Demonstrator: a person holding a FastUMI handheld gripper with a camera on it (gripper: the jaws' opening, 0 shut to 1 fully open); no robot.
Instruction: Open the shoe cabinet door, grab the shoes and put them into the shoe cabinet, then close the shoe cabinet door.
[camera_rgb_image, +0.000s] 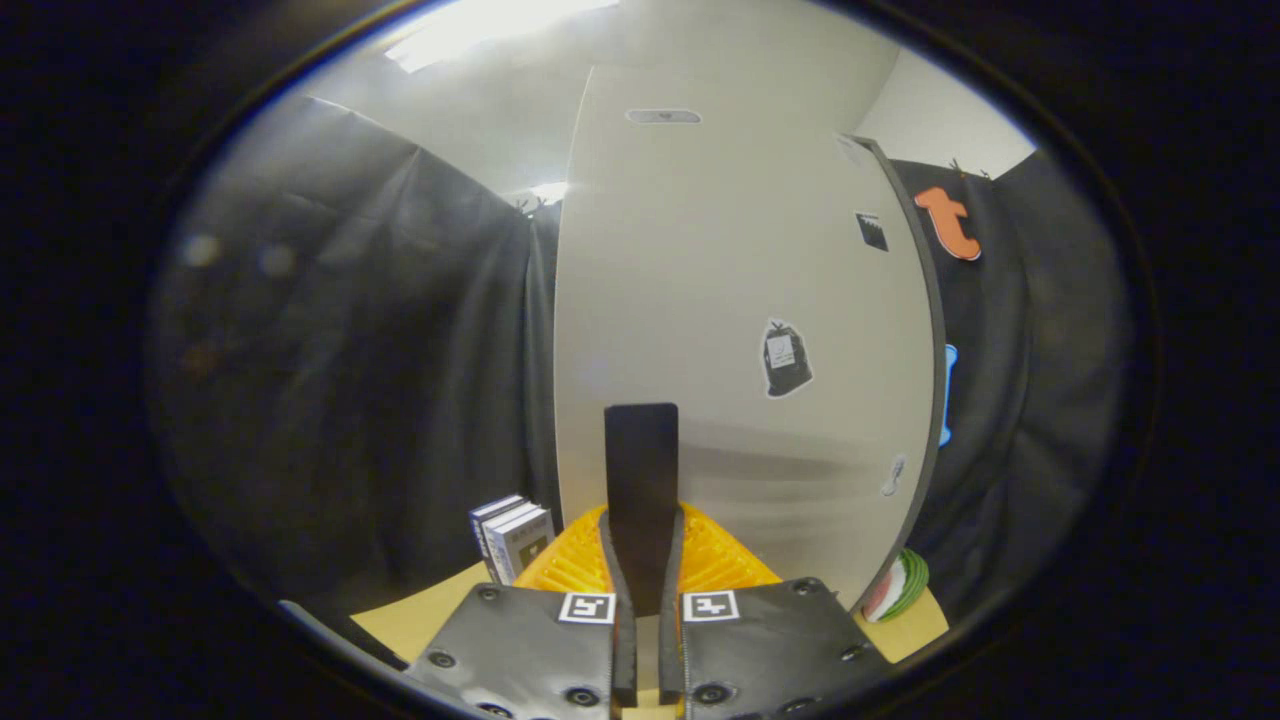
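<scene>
A small stack of boxes stands on the wooden table, left of the gripper. Its fingers are nearly together, clamped on a flat dark handle rising from the pale shoe cabinet door, an orange ribbed object behind them. A striped round item lies beyond the door's right edge.

The tongs point straight ahead and level, their two fingers brought together so that they stand as one upright bar with almost no gap showing between them. Nothing is held between the fingers. The two finger bases sit side by side low in the gripper view, close together, each bearing a small square marker near its inner edge.
</scene>
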